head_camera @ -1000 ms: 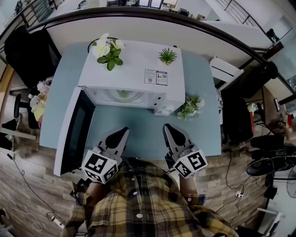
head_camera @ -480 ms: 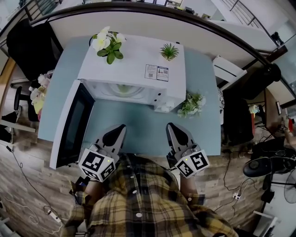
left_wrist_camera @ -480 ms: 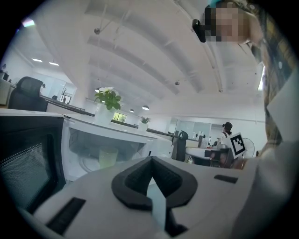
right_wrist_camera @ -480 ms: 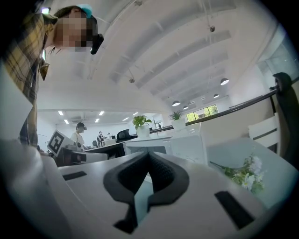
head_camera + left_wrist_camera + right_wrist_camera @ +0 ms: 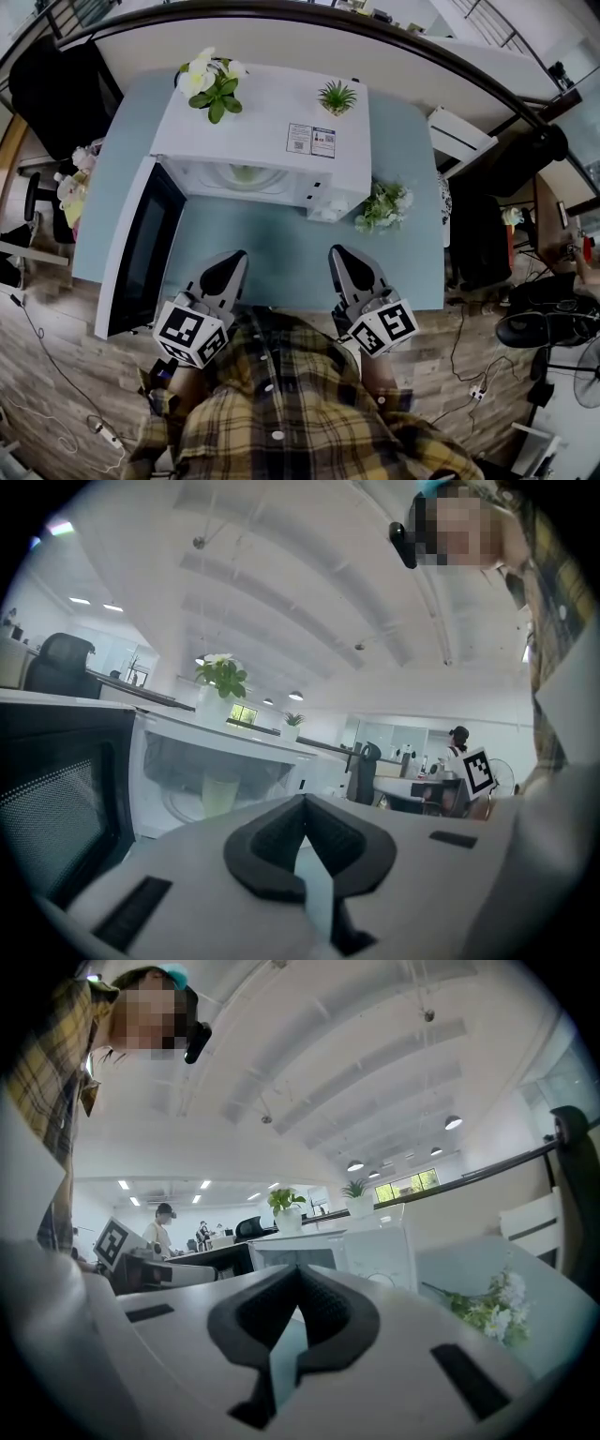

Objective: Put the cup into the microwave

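Cup (image 5: 246,173) inside microwave (image 5: 267,131), upper centre; door (image 5: 136,248) open at left. Left tongs (image 5: 232,260) and right tongs (image 5: 339,256) clenched, empty, lower centre over table (image 5: 277,244).

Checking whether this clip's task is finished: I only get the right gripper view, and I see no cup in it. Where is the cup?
Observer: The left gripper view shows the cup standing upright inside the microwave.
Operator: Is the door shut?
Observer: No. In the head view the door is swung wide open to the left.
Operator: Does the left tool hold anything?
Observer: No. The left tool is shut, with nothing between its jaws.
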Tool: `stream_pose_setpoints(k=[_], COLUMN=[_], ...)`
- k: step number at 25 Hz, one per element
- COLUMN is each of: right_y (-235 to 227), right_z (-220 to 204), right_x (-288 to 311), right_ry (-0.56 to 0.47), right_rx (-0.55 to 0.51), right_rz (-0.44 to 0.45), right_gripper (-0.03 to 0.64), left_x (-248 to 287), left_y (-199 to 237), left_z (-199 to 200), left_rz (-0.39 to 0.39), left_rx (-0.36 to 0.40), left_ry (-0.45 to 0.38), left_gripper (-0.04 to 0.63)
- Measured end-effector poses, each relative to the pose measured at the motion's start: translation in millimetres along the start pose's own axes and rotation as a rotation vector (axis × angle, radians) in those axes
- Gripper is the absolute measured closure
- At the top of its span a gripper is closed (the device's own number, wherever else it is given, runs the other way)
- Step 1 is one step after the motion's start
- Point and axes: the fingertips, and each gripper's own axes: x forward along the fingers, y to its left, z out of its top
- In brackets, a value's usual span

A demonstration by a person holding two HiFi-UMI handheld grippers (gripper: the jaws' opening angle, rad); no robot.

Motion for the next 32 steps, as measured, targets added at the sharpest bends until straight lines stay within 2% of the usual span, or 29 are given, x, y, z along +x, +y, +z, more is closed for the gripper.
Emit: stream_pose_setpoints(k=[32], right_y=[-3.4], right_z=[-7.2], right_x=[5.1], right_ry=[0.005], right_rx=[0.019], right_rz=[-0.018], right_gripper=[0.614], left_x=[12.3], left_y=[6.5], left_z=[0.8], left_rz=[-0.007], left_rx=[-0.006], left_ry=[0.013], left_gripper=[0.604])
